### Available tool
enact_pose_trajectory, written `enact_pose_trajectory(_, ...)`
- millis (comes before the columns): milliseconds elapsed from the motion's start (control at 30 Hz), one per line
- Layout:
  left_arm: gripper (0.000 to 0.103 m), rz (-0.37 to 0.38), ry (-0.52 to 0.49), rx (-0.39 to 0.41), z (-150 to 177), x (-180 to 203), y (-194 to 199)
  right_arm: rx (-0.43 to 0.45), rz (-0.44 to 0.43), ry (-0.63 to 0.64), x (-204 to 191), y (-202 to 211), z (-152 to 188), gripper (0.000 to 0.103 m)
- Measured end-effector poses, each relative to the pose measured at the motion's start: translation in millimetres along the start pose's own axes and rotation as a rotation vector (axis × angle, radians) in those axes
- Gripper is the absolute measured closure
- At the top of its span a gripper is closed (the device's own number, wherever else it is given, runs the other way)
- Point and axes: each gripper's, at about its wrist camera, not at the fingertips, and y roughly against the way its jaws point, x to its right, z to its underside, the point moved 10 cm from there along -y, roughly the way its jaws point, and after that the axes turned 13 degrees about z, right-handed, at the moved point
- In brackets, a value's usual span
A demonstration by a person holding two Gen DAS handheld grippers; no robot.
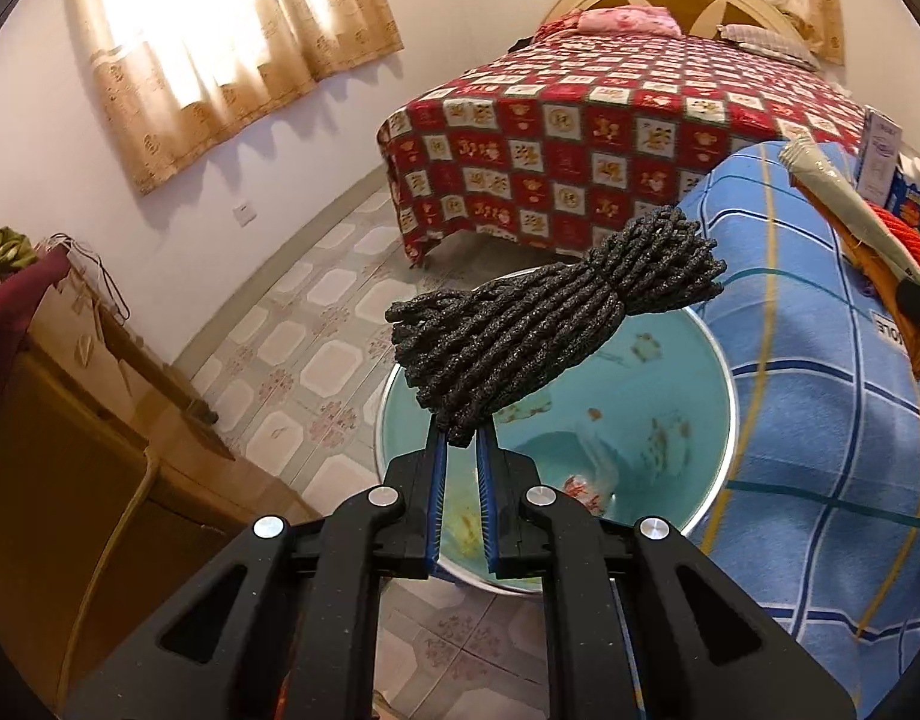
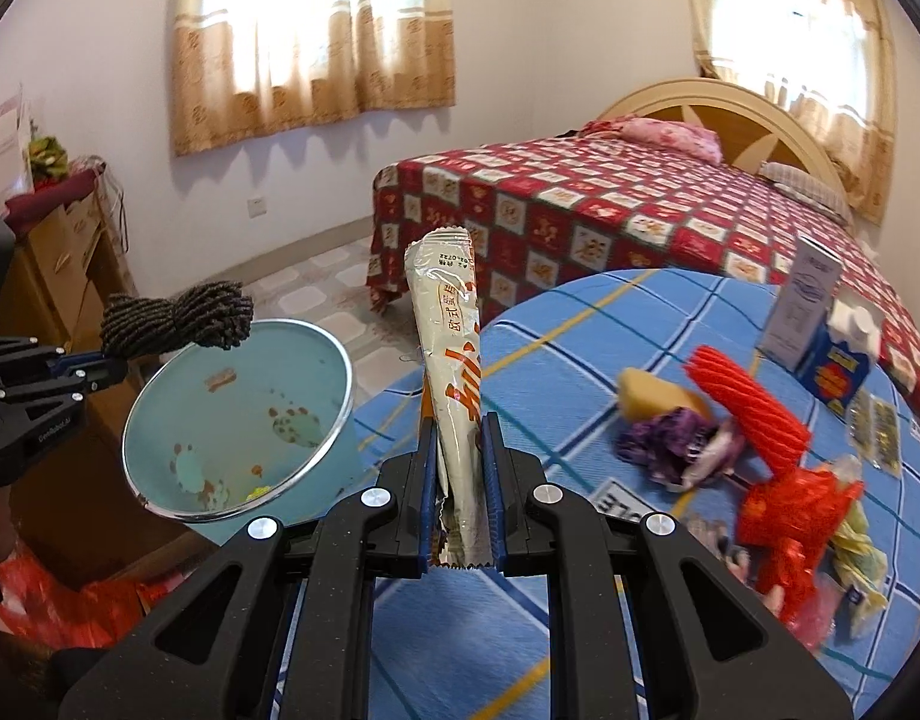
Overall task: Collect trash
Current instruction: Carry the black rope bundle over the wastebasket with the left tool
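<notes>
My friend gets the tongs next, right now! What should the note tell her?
Left tongs: shut on the dark rope bundle, held over the open blue bin.
Right tongs: shut on the white snack wrapper, above the blue checked table.
Done: a few scraps lie in the bin.
Left: release the bundle, bin the wrapper, then gather the red rope coil, purple scrap, red plastic bag and the cartons.

Wrist cams, shared bin (image 1: 688, 420), bed (image 2: 580, 210).
</notes>
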Motion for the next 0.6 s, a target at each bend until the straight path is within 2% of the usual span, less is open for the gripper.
enact_pose_trajectory(200,0.093,-0.029,0.020,-0.010,4,-16,-2,-0.012,-0.025,0.050,-24,-11,-2,0.088)
enact_pose_trajectory(600,0.093,-0.060,0.048,-0.034,9,-32,-7,-0.032,-0.045,0.107,-47,-26,-5,0.088)
